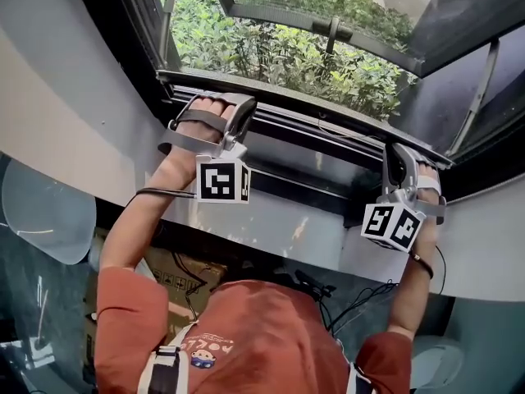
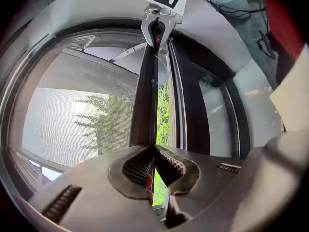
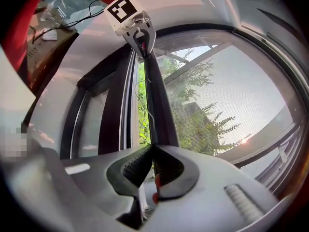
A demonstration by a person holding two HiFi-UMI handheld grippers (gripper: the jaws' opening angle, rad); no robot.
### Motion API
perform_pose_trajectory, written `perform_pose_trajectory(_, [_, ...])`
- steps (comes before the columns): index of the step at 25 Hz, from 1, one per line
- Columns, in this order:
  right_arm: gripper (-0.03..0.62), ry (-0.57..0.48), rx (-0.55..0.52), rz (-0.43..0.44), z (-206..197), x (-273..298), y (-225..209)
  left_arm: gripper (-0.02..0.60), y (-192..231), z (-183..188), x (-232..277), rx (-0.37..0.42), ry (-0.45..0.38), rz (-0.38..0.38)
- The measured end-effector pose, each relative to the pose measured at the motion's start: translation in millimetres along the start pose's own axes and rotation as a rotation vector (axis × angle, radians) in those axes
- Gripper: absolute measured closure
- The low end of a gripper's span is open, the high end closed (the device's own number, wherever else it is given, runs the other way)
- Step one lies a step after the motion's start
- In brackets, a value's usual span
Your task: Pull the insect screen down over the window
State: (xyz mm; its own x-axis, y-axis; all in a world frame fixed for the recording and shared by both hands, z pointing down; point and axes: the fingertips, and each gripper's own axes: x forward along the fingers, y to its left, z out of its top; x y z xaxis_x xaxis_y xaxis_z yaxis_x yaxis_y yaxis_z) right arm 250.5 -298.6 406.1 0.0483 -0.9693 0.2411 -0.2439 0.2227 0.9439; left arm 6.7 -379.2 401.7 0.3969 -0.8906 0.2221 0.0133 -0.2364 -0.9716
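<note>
I am clamping my left gripper (image 2: 153,150) and right gripper (image 3: 152,151), jaws nearly closed, well apart on the thin, seemingly stiff pull bar (image 2: 145,95) of the insect screen (image 3: 231,105), just short of the window frame (image 2: 193,110), sparing its mesh (image 2: 63,124), which I judge light and tearable.

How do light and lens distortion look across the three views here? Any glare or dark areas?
Head view: leaves outside bright, room below dim. Left gripper view: fisheye bows the window frame, insect screen backlit and pale, left claw looms large. Right gripper view: same bowing, a sun glint through the screen, dark corners.
</note>
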Motion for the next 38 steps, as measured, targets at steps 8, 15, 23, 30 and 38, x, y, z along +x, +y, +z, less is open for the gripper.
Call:
perform_pose_trajectory(8, [0.563, 0.01, 0.033, 0.055, -1, 1, 9, 0.557, -10, -1, 1, -0.007, 0.003, -0.059])
perform_pose_trajectory(15, [0.563, 0.038, 0.061, 0.15, -8, 7, 36, 0.557, -38, -3, 7, -0.011, 0.008, -0.144])
perform_pose_trajectory(23, [0.562, 0.046, 0.1, 0.189, -10, 10, 42, 0.557, -45, -4, 10, -0.011, 0.019, -0.177])
perform_pose_trajectory(30, [0.562, 0.045, 0.137, 0.219, -10, 8, 49, 0.557, -51, -4, 9, -0.012, 0.018, -0.218])
perform_pose_trajectory(38, [0.562, 0.071, 0.148, 0.291, -11, 7, 58, 0.557, -56, -5, 8, 0.007, 0.04, -0.283])
